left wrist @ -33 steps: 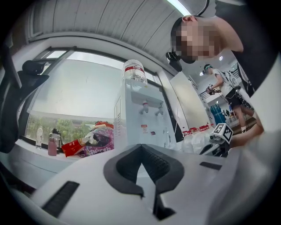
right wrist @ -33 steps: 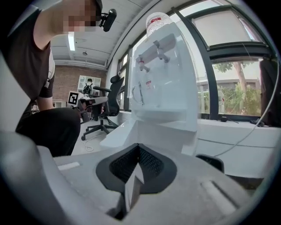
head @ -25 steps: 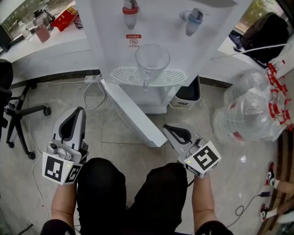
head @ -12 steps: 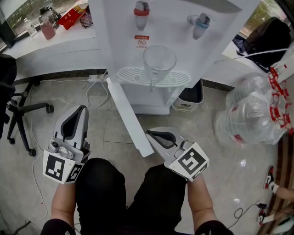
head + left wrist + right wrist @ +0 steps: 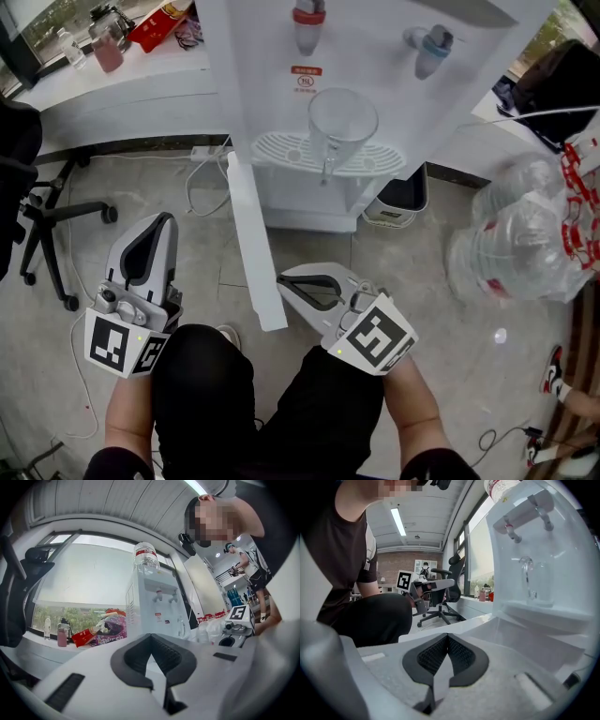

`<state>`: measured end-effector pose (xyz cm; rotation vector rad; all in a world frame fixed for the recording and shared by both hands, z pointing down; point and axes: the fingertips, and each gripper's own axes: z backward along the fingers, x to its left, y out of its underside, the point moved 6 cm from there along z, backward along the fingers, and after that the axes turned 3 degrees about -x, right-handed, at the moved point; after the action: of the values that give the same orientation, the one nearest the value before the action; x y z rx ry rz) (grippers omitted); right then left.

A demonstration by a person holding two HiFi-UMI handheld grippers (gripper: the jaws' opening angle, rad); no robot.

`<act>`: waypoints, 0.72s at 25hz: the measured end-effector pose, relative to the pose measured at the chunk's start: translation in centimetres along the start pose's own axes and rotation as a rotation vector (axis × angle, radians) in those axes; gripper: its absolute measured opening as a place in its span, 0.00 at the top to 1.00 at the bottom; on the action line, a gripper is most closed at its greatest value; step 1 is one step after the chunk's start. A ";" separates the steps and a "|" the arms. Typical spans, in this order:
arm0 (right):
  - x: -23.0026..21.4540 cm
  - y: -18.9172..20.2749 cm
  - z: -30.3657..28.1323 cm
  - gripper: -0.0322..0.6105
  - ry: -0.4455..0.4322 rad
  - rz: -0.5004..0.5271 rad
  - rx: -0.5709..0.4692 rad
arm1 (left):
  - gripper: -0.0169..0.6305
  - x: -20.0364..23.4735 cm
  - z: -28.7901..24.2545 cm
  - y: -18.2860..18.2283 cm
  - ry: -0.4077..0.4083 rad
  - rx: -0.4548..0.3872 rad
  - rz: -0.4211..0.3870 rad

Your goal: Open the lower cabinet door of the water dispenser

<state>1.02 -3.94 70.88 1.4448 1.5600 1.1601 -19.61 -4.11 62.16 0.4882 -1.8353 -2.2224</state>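
The white water dispenser (image 5: 375, 56) stands at the top of the head view, with a clear glass cup (image 5: 342, 122) on its drip tray (image 5: 281, 150). Its lower cabinet door (image 5: 251, 244) is swung wide open and sticks out toward me as a narrow white slab. My right gripper (image 5: 281, 279) is shut, its tips right beside the door's free end; I cannot tell if they touch. In the right gripper view the pads (image 5: 436, 656) meet with nothing between them, and the door (image 5: 478, 623) lies just beyond. My left gripper (image 5: 165, 220) hangs shut over the floor, left of the door, holding nothing.
An office chair (image 5: 47, 225) stands at the left. A power strip and cable (image 5: 202, 155) lie by the dispenser's left foot, and a dark bin (image 5: 401, 197) sits at its right. Bags of empty bottles (image 5: 525, 234) fill the right side. My knees (image 5: 202, 375) are below the grippers.
The door has swung further open, its free end moving left in the head view. My right gripper has moved left with it. The left gripper has stayed in place.
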 end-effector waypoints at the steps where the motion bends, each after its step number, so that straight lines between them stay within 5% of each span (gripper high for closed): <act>1: 0.0 -0.1 -0.3 0.95 -0.009 0.002 0.000 | 0.96 -0.1 0.0 0.0 0.003 0.001 -0.002; 18: 0.7 -1.4 -2.7 0.95 -0.071 0.018 -0.068 | 0.96 0.7 -0.7 1.0 0.015 0.010 0.000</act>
<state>-2.06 -3.59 70.62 1.4425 1.4478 1.1490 -19.99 -5.22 62.97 0.5054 -1.8402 -2.2051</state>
